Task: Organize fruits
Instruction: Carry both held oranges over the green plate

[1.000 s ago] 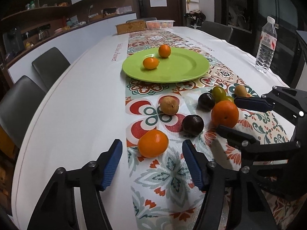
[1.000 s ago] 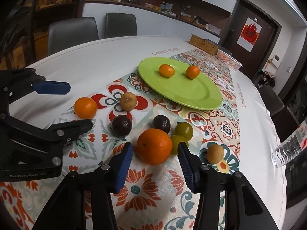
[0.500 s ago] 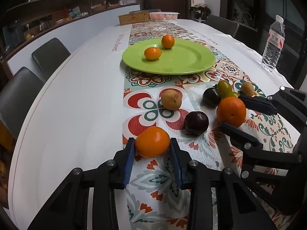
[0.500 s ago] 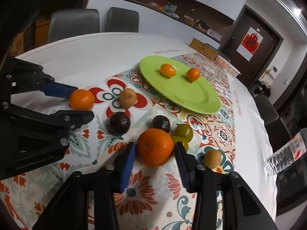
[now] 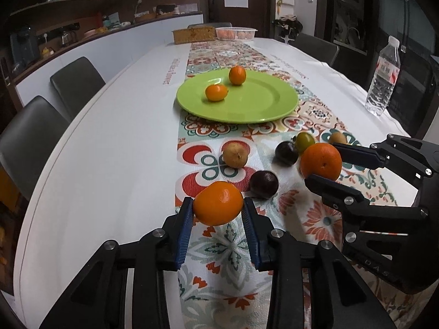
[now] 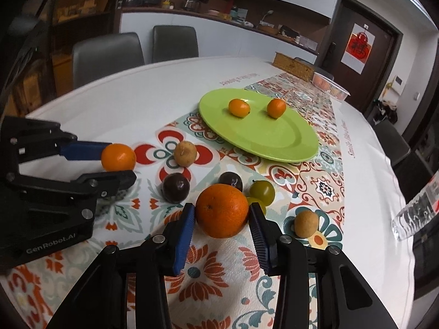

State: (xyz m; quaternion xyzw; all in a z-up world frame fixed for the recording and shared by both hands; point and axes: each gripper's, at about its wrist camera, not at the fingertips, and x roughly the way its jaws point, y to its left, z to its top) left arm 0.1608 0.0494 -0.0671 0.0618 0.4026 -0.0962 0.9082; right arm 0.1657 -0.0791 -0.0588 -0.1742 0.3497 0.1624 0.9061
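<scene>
A: Fruits first: where do they sit against each tool?

B: The left tool [image 5: 216,213] pinches a tangerine [image 5: 218,203], one blue pad on each side of it. It sits right at the fingertips, and whether it touches the cloth [image 5: 227,249] I cannot tell

A: And the right tool?

B: The right tool [image 6: 222,219] is pinching an orange [image 6: 222,210], pads pressed to both flanks. From the left view the same orange [image 5: 321,161] shows between its two fingers

A: What lies loose?

B: Ahead of the tangerine, a dark fruit [image 5: 264,184] just beside it and a tan fruit [image 5: 235,155] a little farther on. Behind the orange sit another dark fruit [image 6: 230,181] and two green fruits [image 6: 262,189], close together. A small tan one [image 6: 306,223] lies to the right of the right tool, apart from it

A: Anything sorted already?

B: Two small oranges [image 5: 216,92] rest near each other on the green plate [image 5: 263,109], well beyond both tools on the patterned cloth

A: Other things on the worktop [image 5: 115,148]?

B: A water bottle [image 5: 383,76] stands at the right edge; a basket [image 5: 236,33] and a woven box [image 5: 193,34] are at the far end
</scene>
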